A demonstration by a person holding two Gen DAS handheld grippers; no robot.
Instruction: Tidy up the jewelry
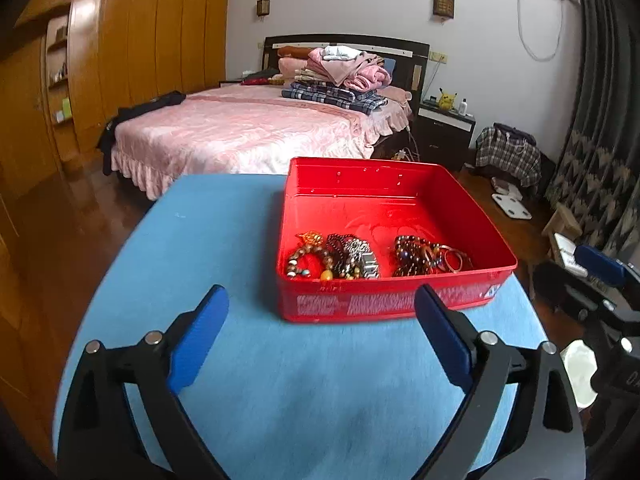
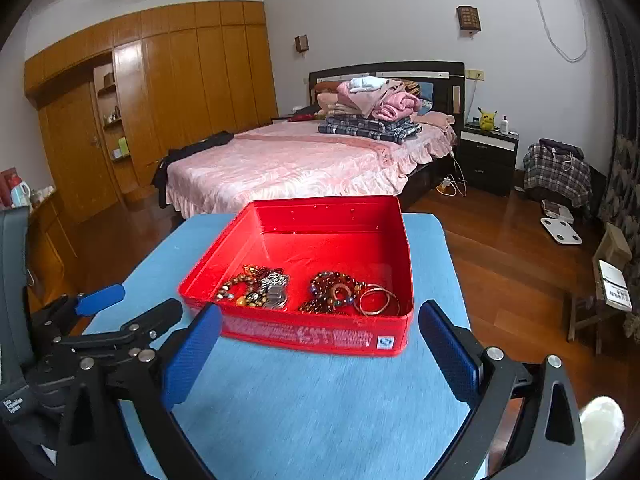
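While hovering low over the blue table [image 1: 280,400], left claw [image 1: 322,312] spread wide, gripping nothing. Right claw [image 2: 320,334] likewise agape and bare. Just ahead of both: red box [image 2: 404,248] on the table, beaded bracelets [image 1: 332,258] and bangles [image 2: 378,300] heaped along its near wall.

White print on the red box [image 2: 320,334] is too blurred to read.
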